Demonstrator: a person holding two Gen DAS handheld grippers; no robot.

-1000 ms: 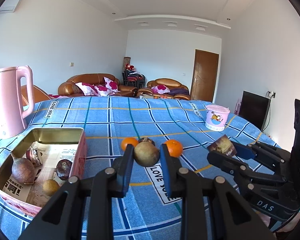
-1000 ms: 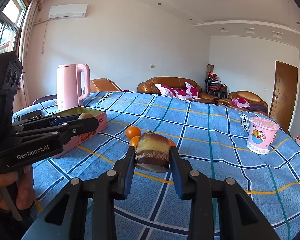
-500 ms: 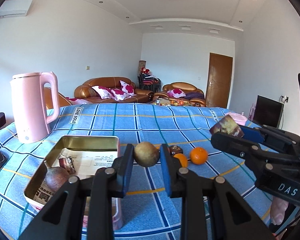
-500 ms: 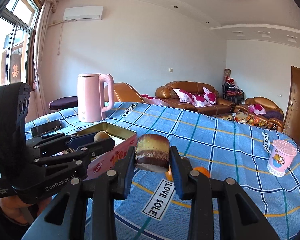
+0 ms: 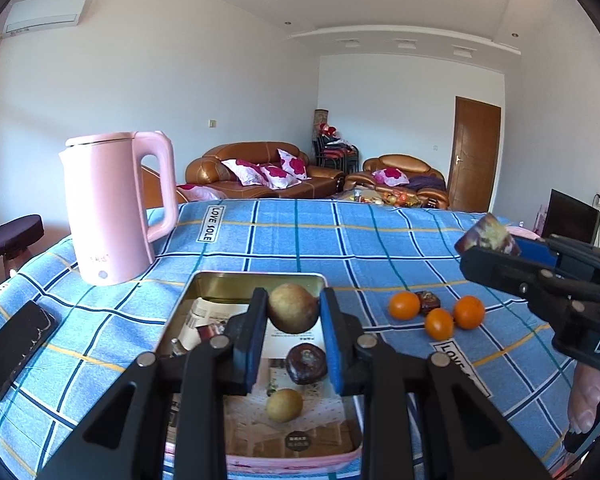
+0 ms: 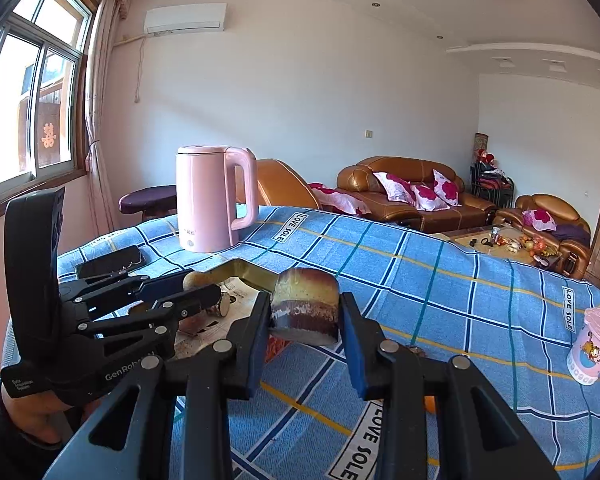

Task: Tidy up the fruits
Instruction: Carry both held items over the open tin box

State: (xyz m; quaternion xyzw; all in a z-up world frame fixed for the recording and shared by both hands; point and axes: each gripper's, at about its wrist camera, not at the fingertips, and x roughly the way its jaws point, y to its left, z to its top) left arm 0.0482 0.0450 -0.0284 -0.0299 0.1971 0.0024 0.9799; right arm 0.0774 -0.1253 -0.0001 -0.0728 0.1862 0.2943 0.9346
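Note:
My left gripper point(image 5: 293, 312) is shut on a brown-green round fruit point(image 5: 293, 307) and holds it above the open metal tin point(image 5: 256, 278). The tin holds a dark fruit point(image 5: 306, 363) and a small tan fruit point(image 5: 284, 405) on printed paper. My right gripper point(image 6: 305, 314) is shut on a cut fruit piece point(image 6: 305, 310), yellow on top and dark purple below, held above the cloth just right of the tin point(image 6: 244, 272). The right gripper also shows at the right of the left wrist view point(image 5: 486, 248). Three oranges point(image 5: 438, 322) and a dark fruit point(image 5: 428, 302) lie on the cloth.
A pink kettle point(image 5: 112, 208) stands behind the tin at the left. A black phone point(image 5: 14, 346) lies at the table's left edge. A pink cartoon cup point(image 6: 592, 346) stands at the far right. The blue checked cloth point(image 5: 380, 248) covers the table.
Both grippers have moved left with their fruit. The left gripper now hangs over the tin, and the right gripper has come up beside it.

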